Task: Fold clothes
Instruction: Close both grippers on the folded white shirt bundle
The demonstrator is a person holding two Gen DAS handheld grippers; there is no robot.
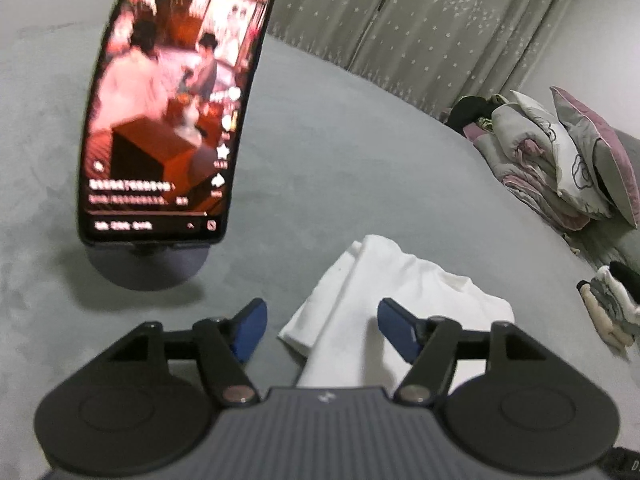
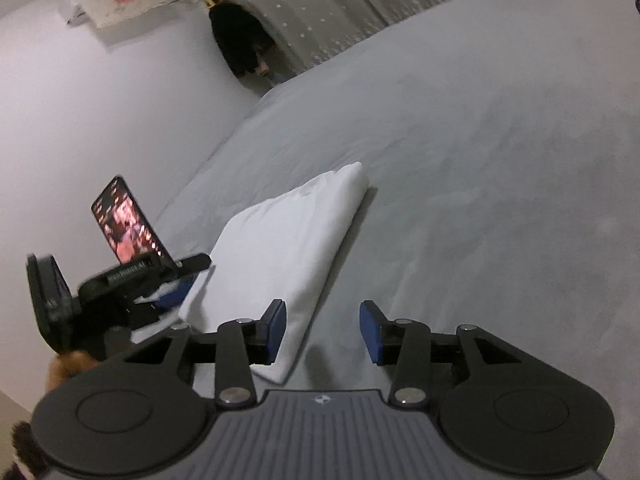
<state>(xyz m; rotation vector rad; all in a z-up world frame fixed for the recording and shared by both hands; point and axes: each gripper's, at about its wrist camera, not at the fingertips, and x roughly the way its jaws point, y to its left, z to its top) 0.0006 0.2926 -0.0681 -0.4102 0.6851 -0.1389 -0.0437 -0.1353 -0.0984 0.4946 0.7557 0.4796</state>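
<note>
At the bottom of the left wrist view we see our left gripper (image 1: 322, 328) with its blue-padded fingers (image 1: 251, 326) spread wide and holding nothing, hovering just over the near end of a folded white garment (image 1: 384, 280) that lies flat on the grey bed (image 1: 360, 160) at lower centre. In the right wrist view our right gripper (image 2: 322, 330) is likewise spread wide and empty; its left pad (image 2: 276, 330) stands over the near right corner of the same white garment (image 2: 288, 248), while the right pad sits over bare bed (image 2: 480, 160). At the lower left of that view the left gripper (image 2: 176, 294) shows from the side at the garment's left edge, and we cannot tell whether it touches the cloth. Further out, a phone (image 1: 172, 96) with a lit screen stands upright on a round stand (image 1: 148, 268) in the upper left of the left wrist view, near the garment but apart from it; the phone (image 2: 128, 220) also appears at mid left in the right wrist view. At the right edge of the left wrist view lies a small stack of folded clothes (image 1: 612, 304), and beyond it a heap of pillows and bedding (image 1: 560, 160) in grey and mauve. Star-patterned curtains (image 1: 420, 32) hang across the top behind the bed. We see no containers in either view.
</note>
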